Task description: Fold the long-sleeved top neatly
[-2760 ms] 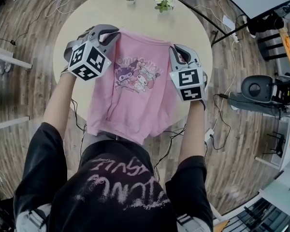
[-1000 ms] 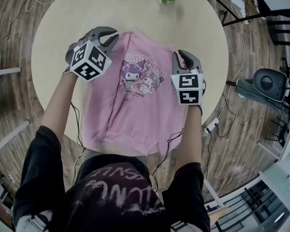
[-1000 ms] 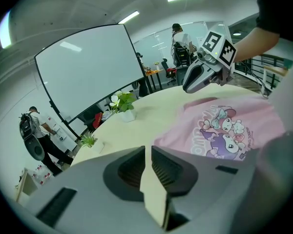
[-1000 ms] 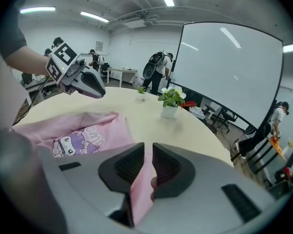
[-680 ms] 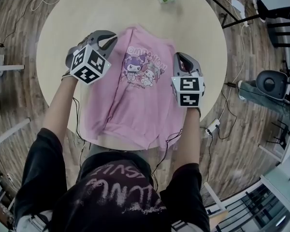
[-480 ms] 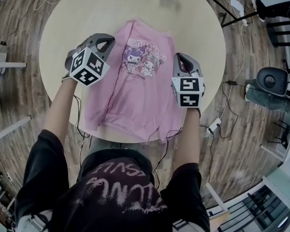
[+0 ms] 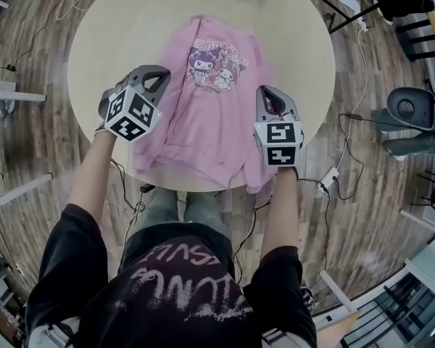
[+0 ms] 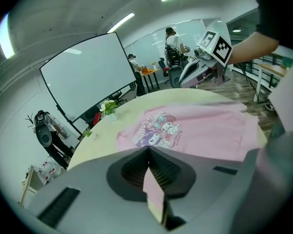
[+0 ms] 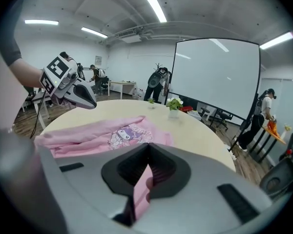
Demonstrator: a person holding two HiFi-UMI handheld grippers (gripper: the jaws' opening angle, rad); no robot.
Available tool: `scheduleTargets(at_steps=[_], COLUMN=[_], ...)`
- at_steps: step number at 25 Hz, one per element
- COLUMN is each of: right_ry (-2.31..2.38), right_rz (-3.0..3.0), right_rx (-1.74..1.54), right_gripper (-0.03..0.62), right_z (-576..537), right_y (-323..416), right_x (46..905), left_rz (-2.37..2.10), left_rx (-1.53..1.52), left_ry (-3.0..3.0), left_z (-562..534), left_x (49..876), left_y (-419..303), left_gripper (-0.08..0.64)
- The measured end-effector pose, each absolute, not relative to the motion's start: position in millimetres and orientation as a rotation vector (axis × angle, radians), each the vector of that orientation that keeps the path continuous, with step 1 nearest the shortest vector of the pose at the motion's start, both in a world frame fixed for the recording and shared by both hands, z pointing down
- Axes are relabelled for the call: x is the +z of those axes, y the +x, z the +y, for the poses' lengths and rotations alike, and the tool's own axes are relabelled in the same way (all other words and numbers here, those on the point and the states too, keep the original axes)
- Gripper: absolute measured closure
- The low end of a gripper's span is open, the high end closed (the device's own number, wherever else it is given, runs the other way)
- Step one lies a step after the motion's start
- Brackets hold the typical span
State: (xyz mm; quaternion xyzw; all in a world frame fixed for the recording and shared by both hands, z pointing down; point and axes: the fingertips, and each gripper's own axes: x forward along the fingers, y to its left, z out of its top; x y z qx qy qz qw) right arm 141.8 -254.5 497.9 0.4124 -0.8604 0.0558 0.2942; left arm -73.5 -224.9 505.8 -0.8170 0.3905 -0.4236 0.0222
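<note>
A pink long-sleeved top point(image 7: 203, 111) with a cartoon print on the chest is spread flat, print side up. A thin fold of its cloth is pinched between the closed jaws of the left gripper point(image 8: 149, 149) at one side edge, and another between those of the right gripper point(image 9: 147, 146) at the opposite edge. The printed chest and collar are seen ahead of both jaw pairs, the hem behind them.

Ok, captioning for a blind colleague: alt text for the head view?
A pink long-sleeved top lies print-up on a round table, its hem at the near edge. The left gripper and right gripper are each shut on one side of it.
</note>
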Motion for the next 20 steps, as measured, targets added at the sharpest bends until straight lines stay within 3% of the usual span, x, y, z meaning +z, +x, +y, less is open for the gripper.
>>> scheduleTargets(at_steps=[20], right_ry=[1.136], right_rz=[-2.153], right_rx=[0.148], right_gripper=[0.569], right_z=[-32.7], right_y=[112.0], right_x=[534.2], left_rz=[0.810], left_rx=[-1.245], left_ry=[-2.654], left_z=[-42.1], left_x=[545.2], left_y=[-51.5], left_gripper=[0.546])
